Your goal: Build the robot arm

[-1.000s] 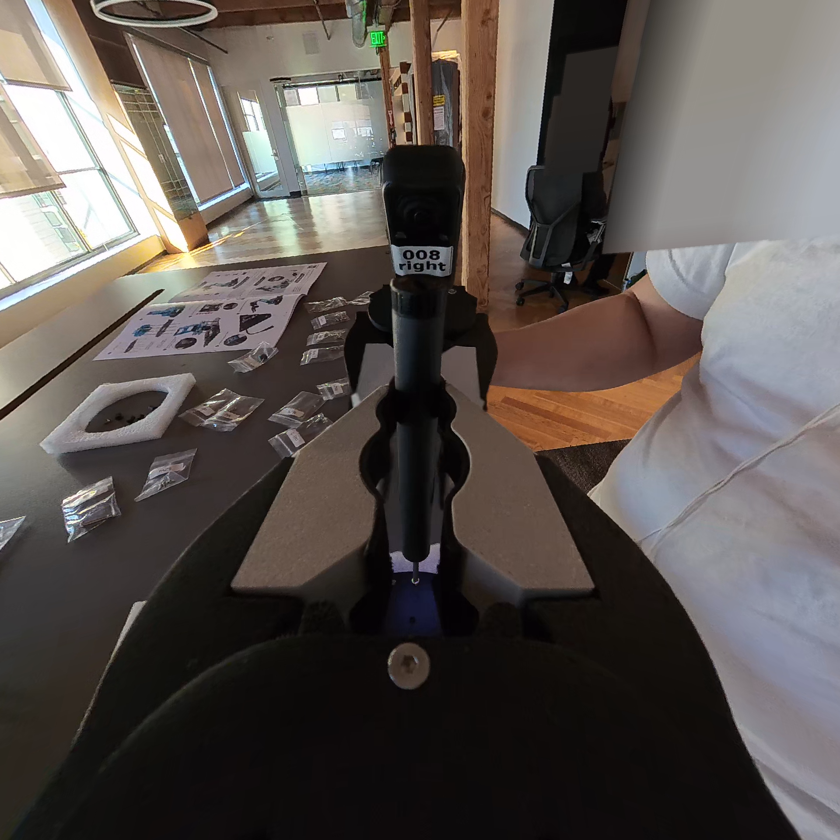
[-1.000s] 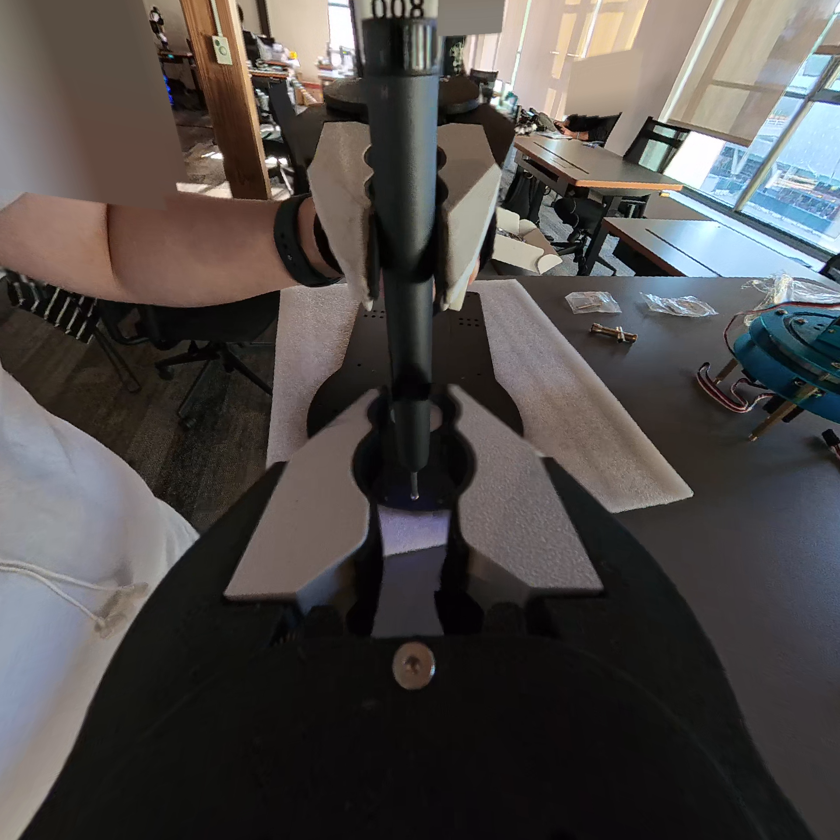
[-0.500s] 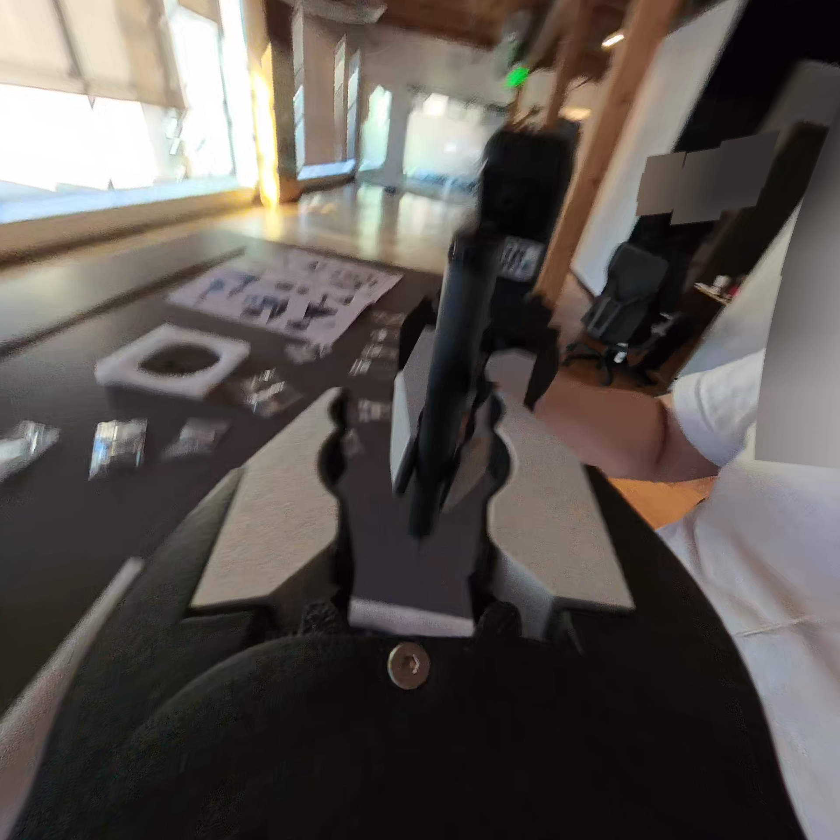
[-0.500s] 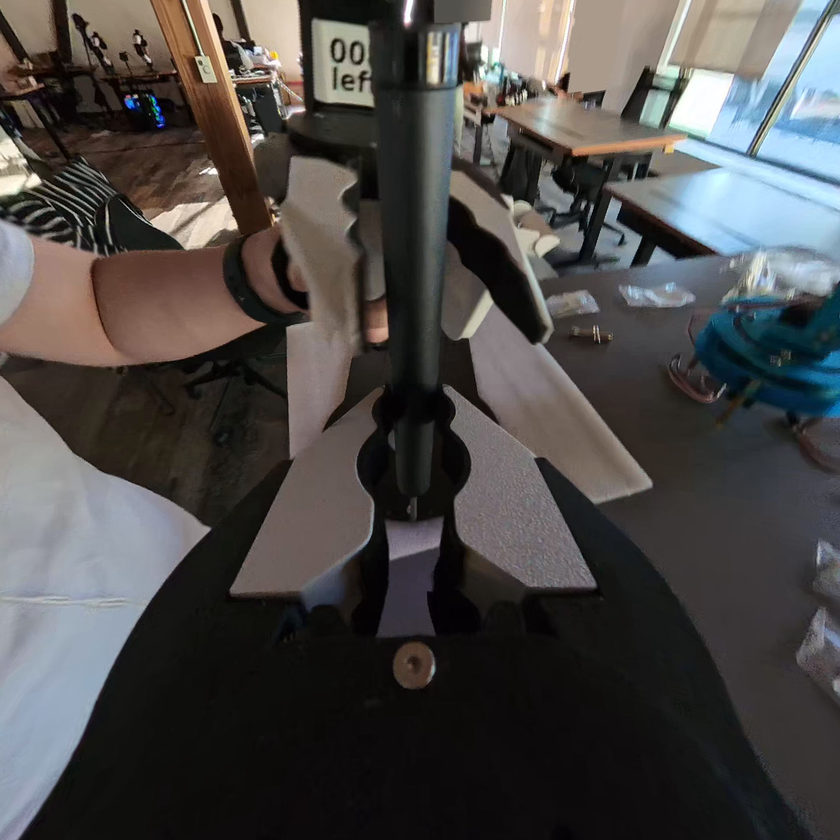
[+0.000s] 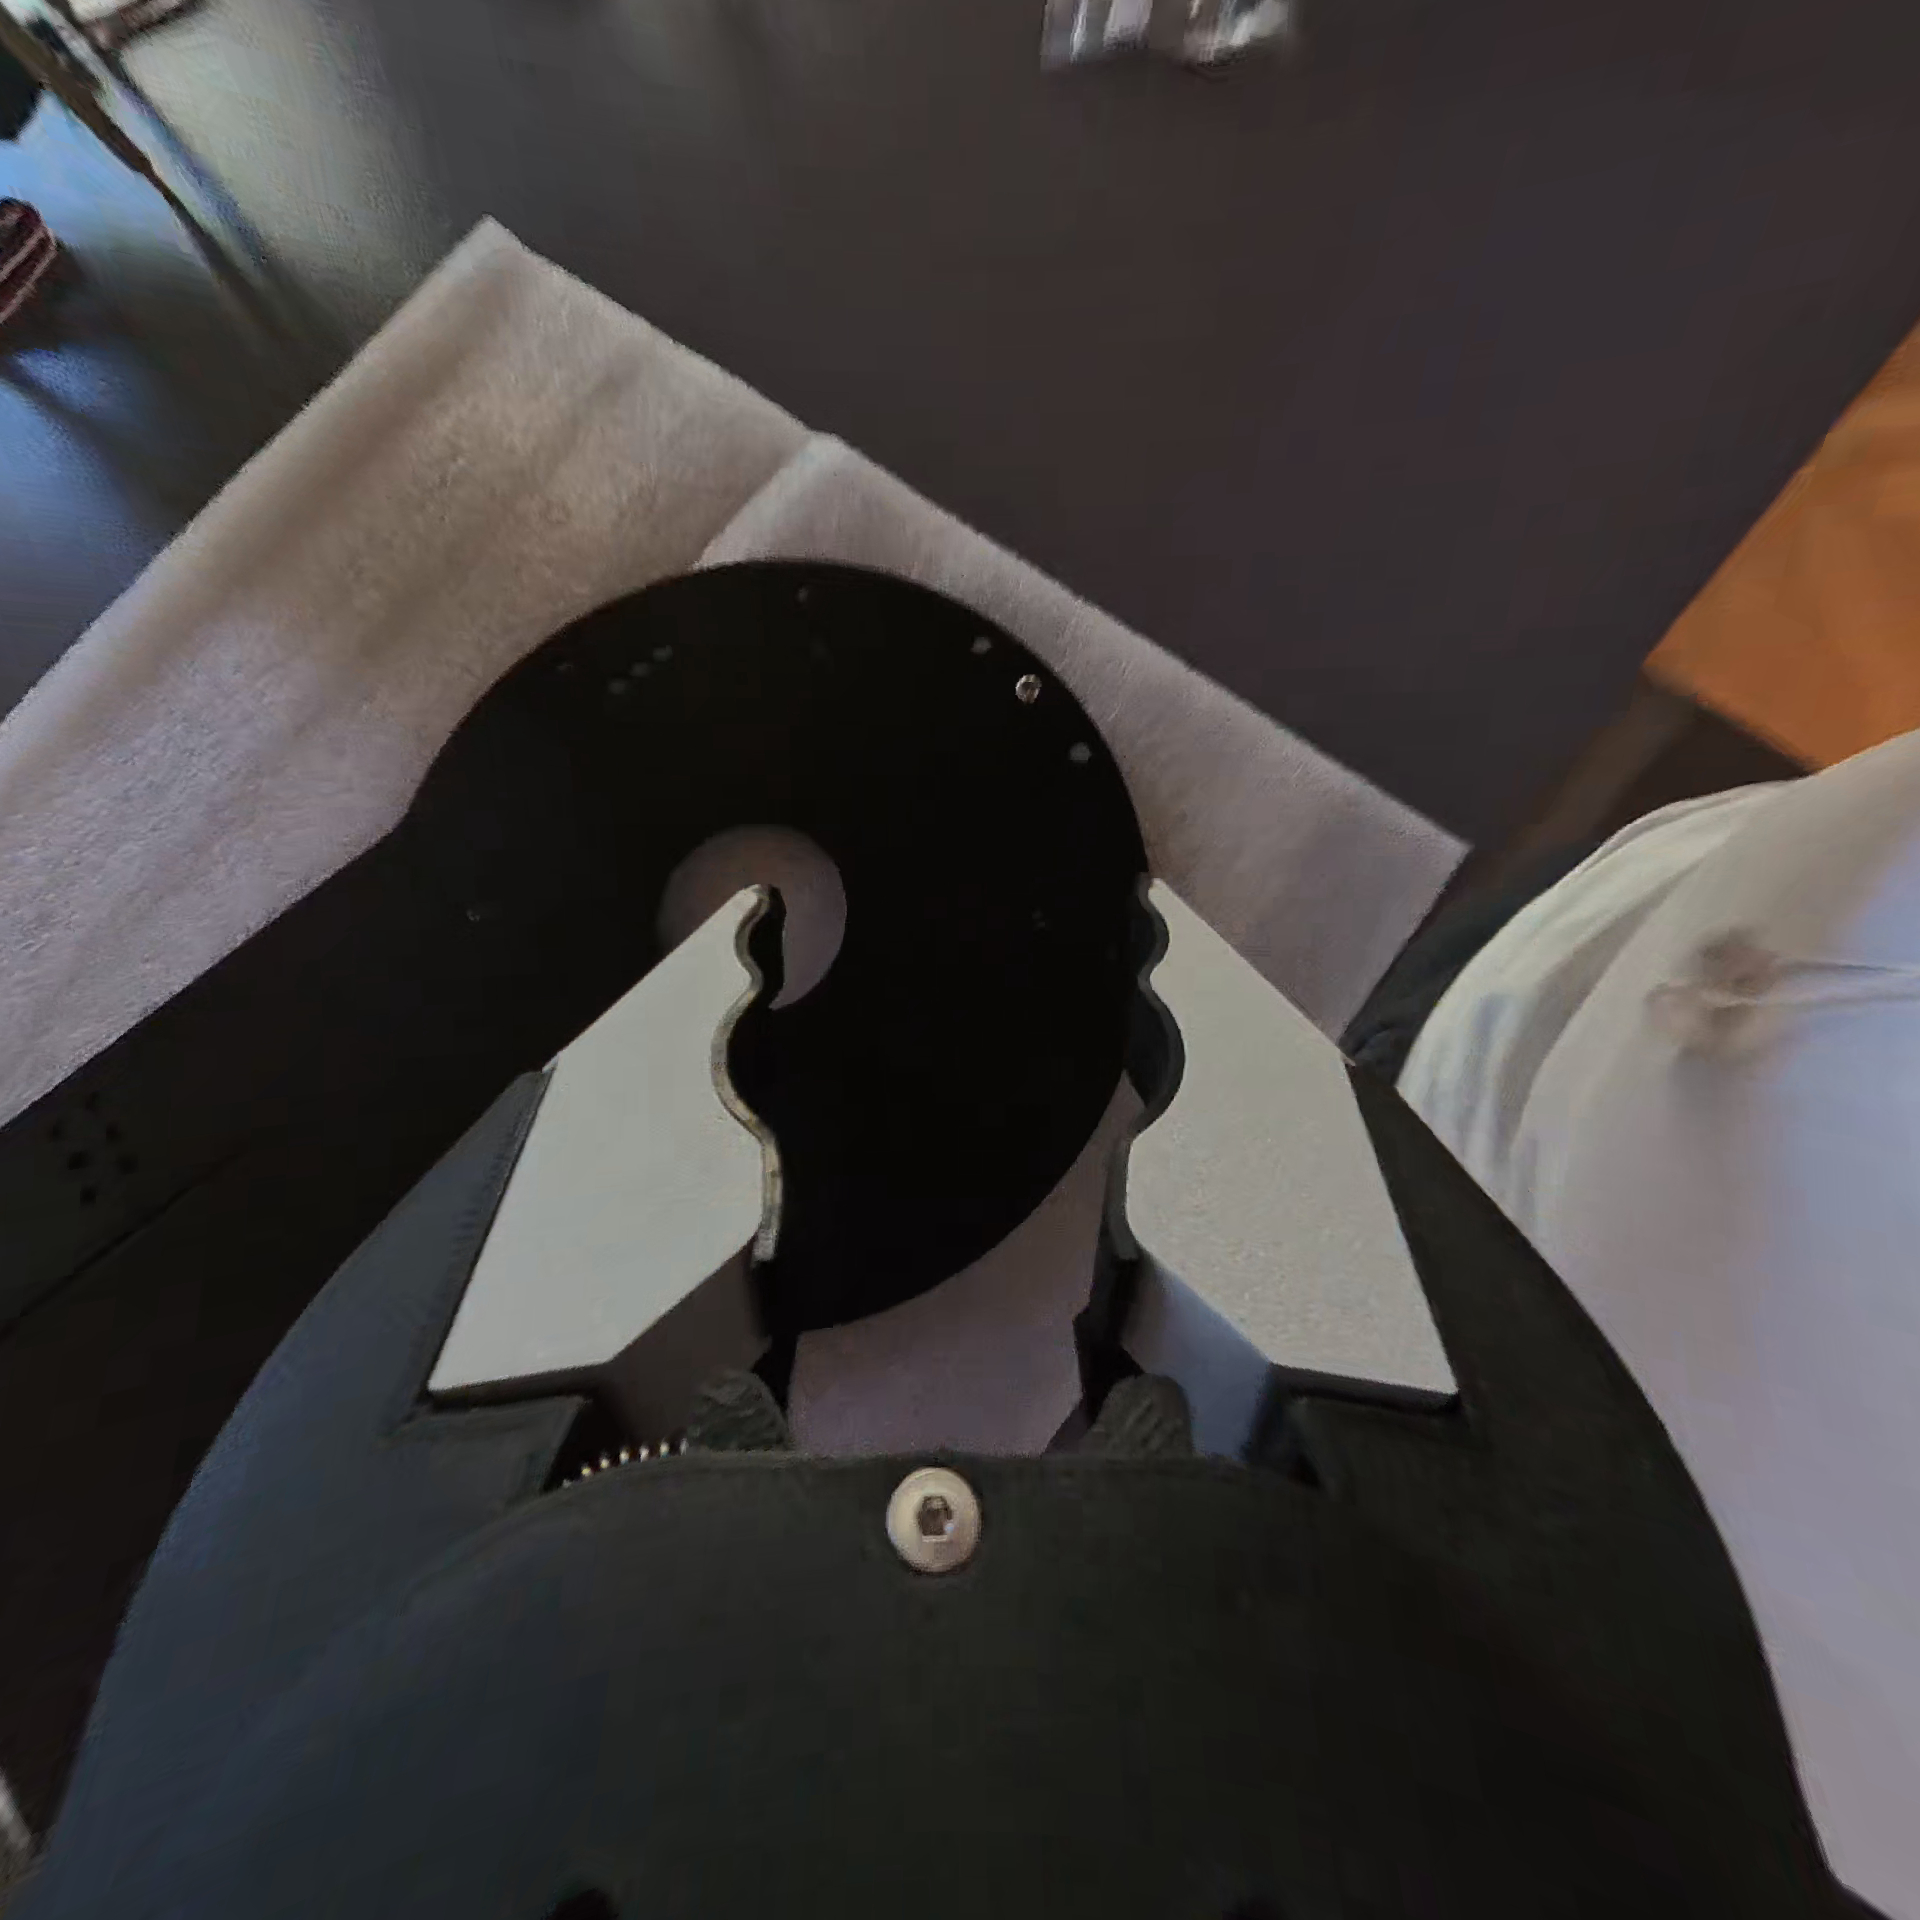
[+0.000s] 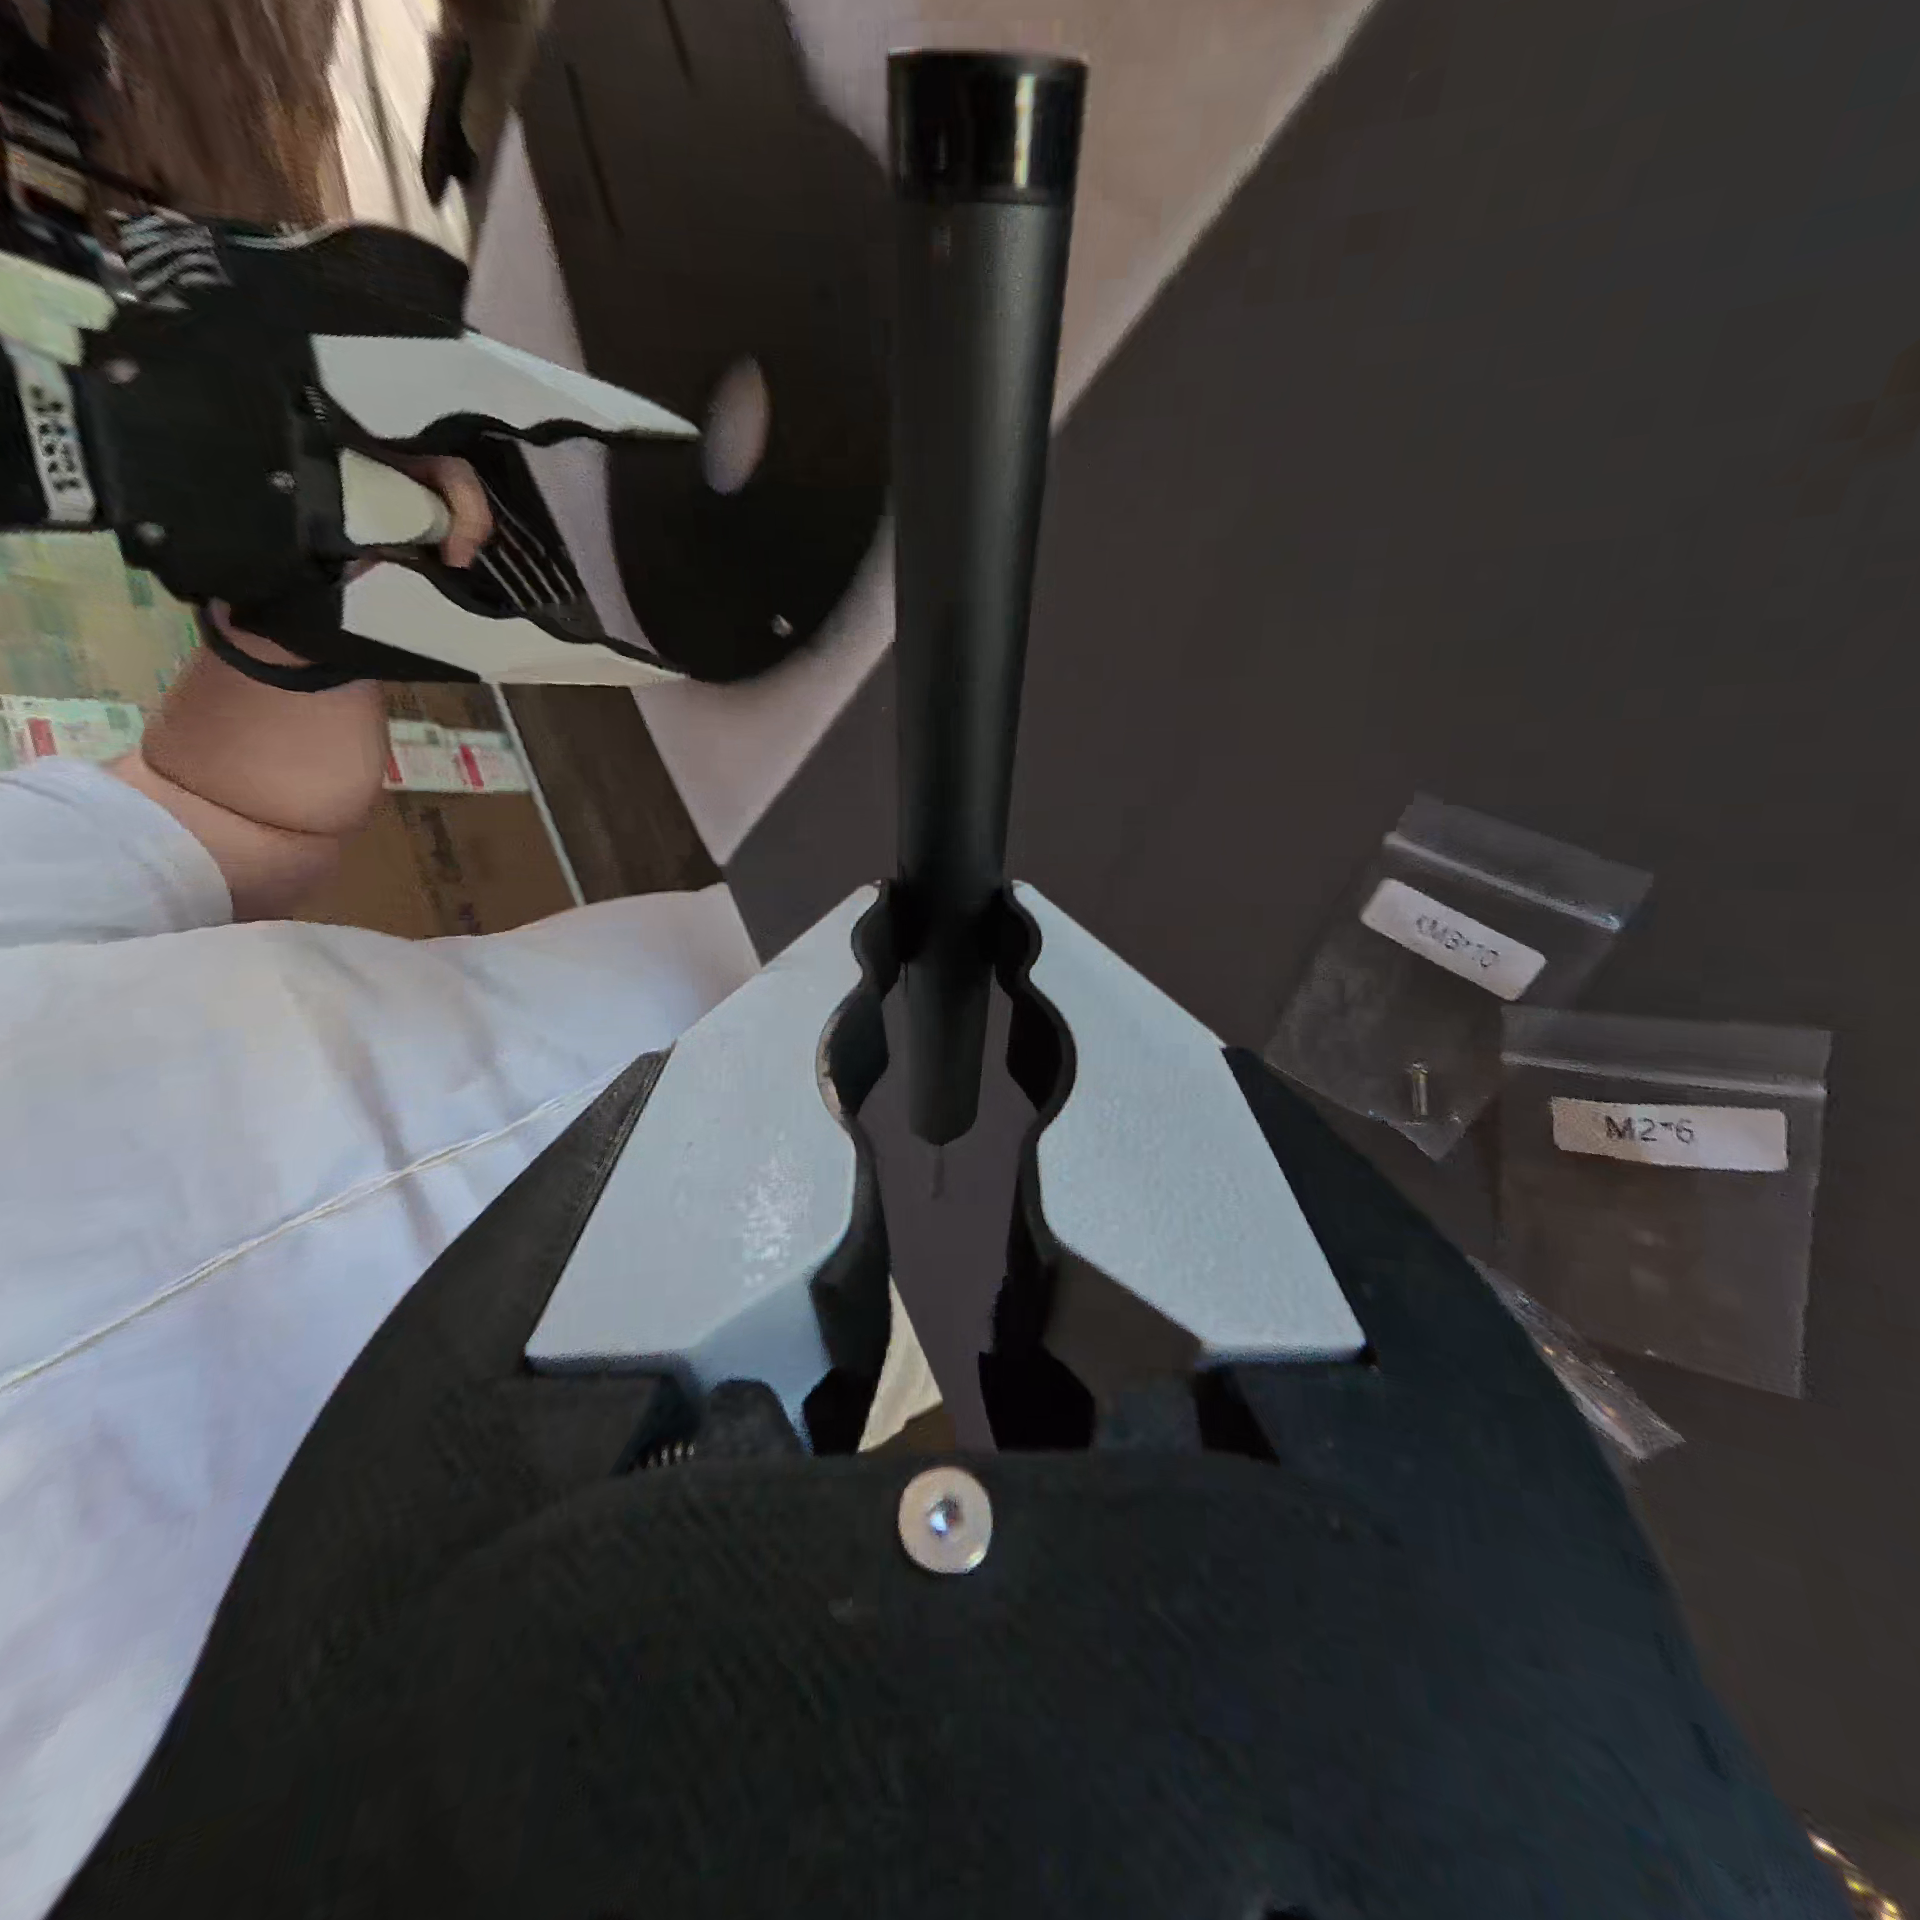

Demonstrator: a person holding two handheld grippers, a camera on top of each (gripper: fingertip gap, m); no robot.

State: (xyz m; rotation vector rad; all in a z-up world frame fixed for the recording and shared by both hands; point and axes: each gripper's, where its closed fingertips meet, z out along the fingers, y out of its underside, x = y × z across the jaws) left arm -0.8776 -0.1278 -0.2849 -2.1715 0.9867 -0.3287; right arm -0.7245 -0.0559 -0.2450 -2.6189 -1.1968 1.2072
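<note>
My right gripper (image 6: 948, 894) is shut on a dark grey pen-shaped screwdriver (image 6: 971, 520). Its thick end points away from me and its thin bit points back toward the camera. My left gripper (image 5: 954, 888) is open over the round end of a flat black plate (image 5: 883, 748) that lies on white foam (image 5: 416, 520). One fingertip (image 5: 727, 935) lies over the plate's centre hole, the other (image 5: 1174, 935) stands at the disc's rim. The right wrist view shows the left gripper (image 6: 681, 551) with spread fingers at that disc (image 6: 810, 520).
Two small zip bags with white labels (image 6: 1455, 977) (image 6: 1662, 1195) lie on the dark table (image 6: 1455, 416) to the right of my right gripper. A person in a white shirt (image 5: 1662, 1143) stands close at the table's edge. More small bags (image 5: 1164, 31) lie blurred at the far side. Left tips to right tips: about 20 centimeters.
My left gripper opened, let go of the screwdriver and swung down over the black plate. My right gripper kept the screwdriver and turned toward the table.
</note>
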